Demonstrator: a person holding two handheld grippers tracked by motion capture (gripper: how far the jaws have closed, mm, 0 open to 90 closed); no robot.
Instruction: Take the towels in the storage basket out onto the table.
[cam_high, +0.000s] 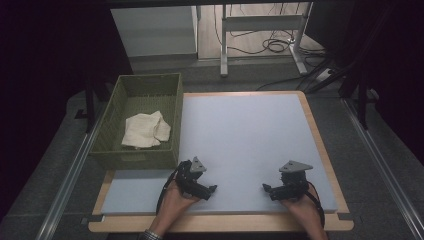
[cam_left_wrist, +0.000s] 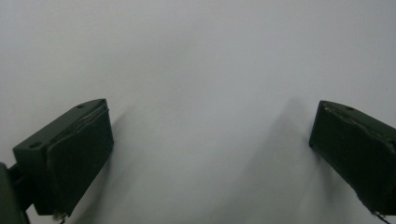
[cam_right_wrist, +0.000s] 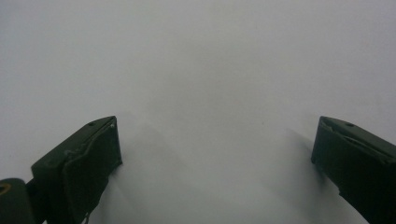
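My left gripper (cam_high: 212, 189) rests low on the pale grey mat (cam_high: 240, 135) near its front edge, left of centre, held by a hand. My right gripper (cam_high: 266, 188) rests on the same mat at the front right and faces the left one. In the left gripper view the left gripper (cam_left_wrist: 210, 144) stands open, its two black jaws wide apart over bare mat. The right gripper (cam_right_wrist: 215, 163) in the right gripper view is open too, with nothing between its jaws. A cream cloth (cam_high: 146, 130) lies crumpled in the green woven basket (cam_high: 113, 105) at the left.
The mat lies on a wooden table (cam_high: 325, 150) with a raised rim. The basket stands at the table's left edge, beside the mat. Beyond the table are a white desk frame (cam_high: 260, 25) and loose cables (cam_high: 275, 45) on the floor.
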